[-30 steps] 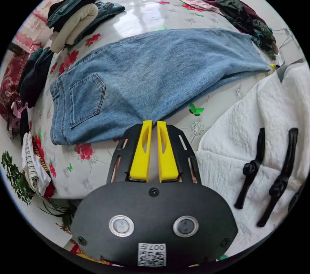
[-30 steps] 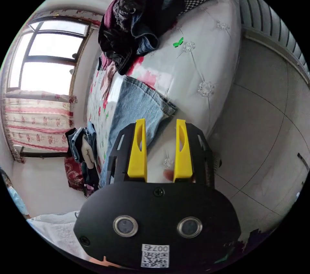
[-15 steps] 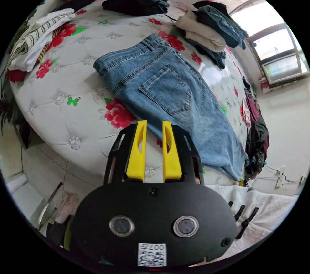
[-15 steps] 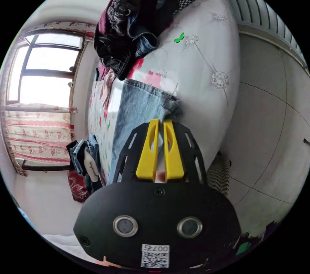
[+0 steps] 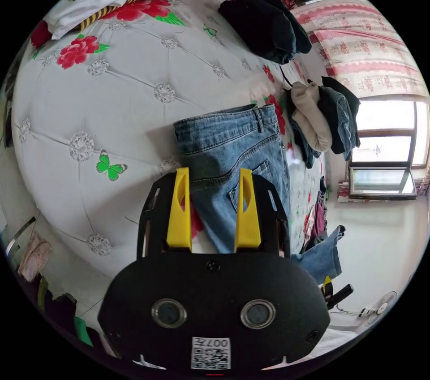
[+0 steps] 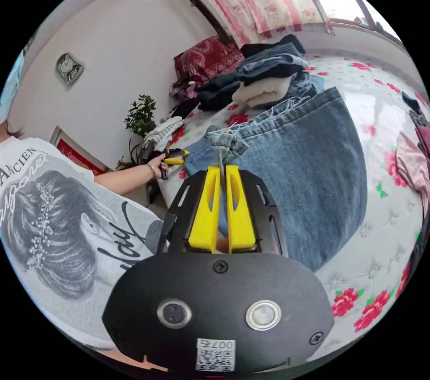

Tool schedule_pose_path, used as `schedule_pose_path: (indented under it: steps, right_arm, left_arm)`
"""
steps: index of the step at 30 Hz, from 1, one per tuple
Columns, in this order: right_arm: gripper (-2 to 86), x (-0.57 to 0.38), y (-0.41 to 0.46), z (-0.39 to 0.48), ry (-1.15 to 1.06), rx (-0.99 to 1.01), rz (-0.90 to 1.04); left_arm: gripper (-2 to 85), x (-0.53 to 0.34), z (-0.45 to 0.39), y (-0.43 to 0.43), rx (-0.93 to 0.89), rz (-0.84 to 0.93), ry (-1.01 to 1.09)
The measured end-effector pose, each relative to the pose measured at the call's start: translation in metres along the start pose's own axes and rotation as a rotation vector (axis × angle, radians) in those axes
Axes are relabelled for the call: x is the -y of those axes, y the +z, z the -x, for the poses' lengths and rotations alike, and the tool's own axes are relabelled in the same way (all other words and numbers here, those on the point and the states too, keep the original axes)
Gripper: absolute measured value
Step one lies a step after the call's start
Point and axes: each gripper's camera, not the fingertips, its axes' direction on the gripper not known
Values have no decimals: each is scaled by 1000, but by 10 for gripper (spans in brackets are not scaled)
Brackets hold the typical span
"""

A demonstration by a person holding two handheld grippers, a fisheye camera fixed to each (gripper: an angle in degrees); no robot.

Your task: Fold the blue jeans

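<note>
Right gripper view: the right gripper (image 6: 222, 168) is clenched on the blue jeans' (image 6: 313, 165) hem, lifted above the bed (image 6: 394, 218). The left gripper (image 5: 214, 170) hangs with jaws parted over the waistband.

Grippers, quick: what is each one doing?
Left gripper: open, fingers over the jeans waistband.
Right gripper: closed, holding the jeans hem.
</note>
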Motion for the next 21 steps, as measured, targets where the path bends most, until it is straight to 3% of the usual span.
schedule_pose_path:
  steps: [1, 3, 6, 10, 12, 16, 21]
  right_arm:
    - [20, 5, 27, -1, 0, 32, 70]
    - [31, 14, 124, -10, 15, 124, 390]
    - [41, 7, 159, -6, -52, 64, 550]
    - [51, 0, 127, -18, -26, -2, 436]
    - [55, -14, 94, -45, 117, 15, 320]
    - [57, -51, 39, -84, 322, -15, 124]
    - [64, -100, -33, -124, 499, -169, -55]
  left_arm:
    - [130, 2, 3, 2, 8, -7, -12]
    - [120, 3, 7, 3, 0, -24, -19]
    - [95, 4, 17, 4, -56, -31, -35]
    - [59, -3, 22, -6, -117, -49, -17]
    - [53, -10, 10, -18, -171, -100, 57]
    - [49, -32, -82, -46, -220, -134, 417]
    - [49, -121, -244, -49, -296, 62, 1036]
